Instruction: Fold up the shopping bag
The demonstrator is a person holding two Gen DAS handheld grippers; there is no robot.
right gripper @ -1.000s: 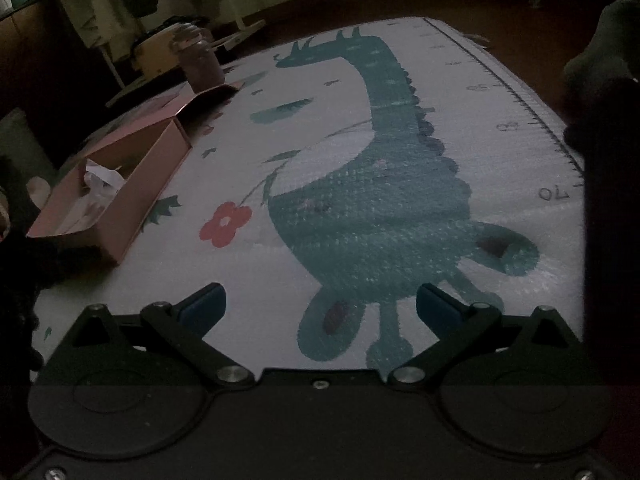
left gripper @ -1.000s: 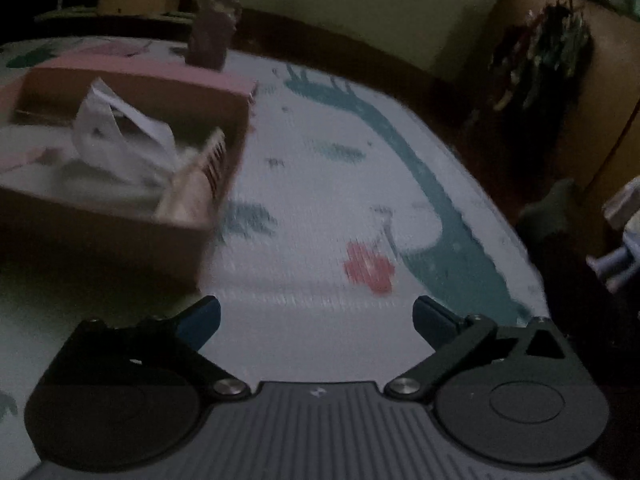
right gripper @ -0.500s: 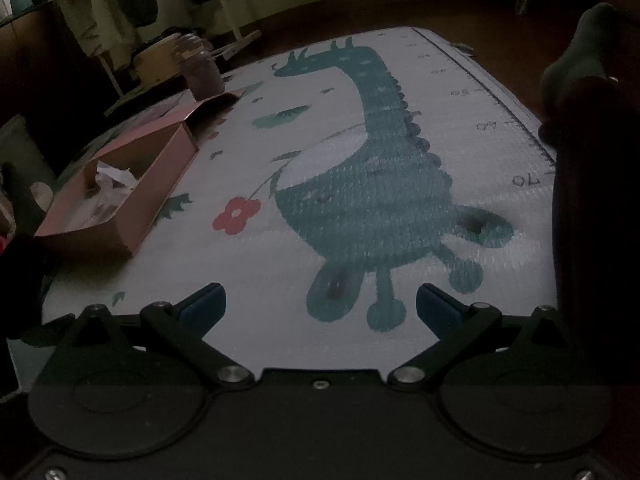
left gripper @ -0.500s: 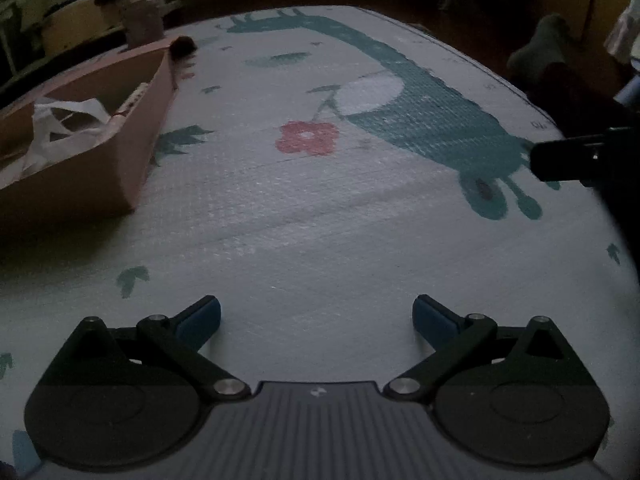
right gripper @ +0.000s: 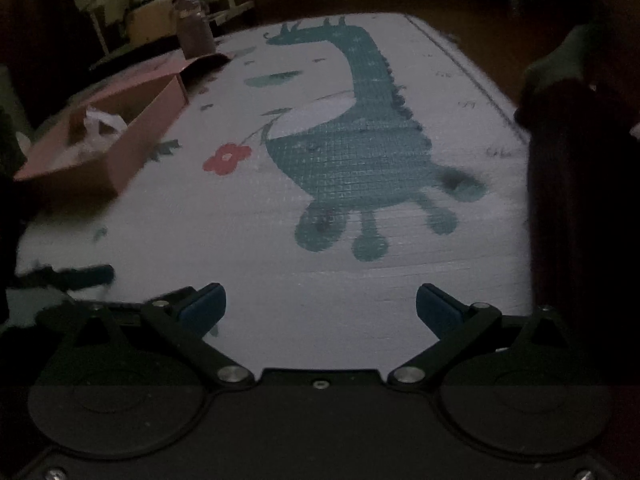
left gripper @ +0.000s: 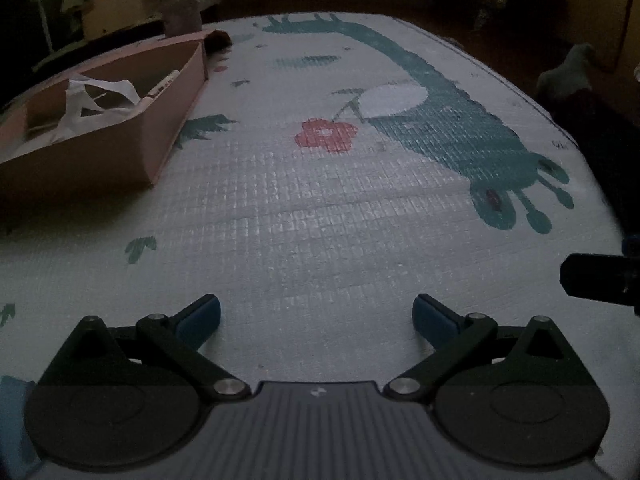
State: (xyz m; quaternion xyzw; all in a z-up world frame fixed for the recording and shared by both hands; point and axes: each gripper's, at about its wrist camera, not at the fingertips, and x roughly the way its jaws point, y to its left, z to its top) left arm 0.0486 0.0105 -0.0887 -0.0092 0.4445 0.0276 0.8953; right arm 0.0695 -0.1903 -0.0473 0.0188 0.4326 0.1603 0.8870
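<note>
Holding both tools gaping and empty, left tool (left gripper: 316, 316) and right tool (right gripper: 320, 306), I judged the shopping bag (left gripper: 94, 108), crumpled in the pink box (left gripper: 152, 136) ahead-left, light, limp, slippery; its handle loops looked the best hold.

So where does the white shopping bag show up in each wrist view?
Left wrist: the white shopping bag lies inside the pink cardboard box, upper left of the picture.
Right wrist: the same bag sits in that box at the left edge, smaller and blurrier.
Shared landmark: the red flower printed on the mat, just right of the box in both.
</note>
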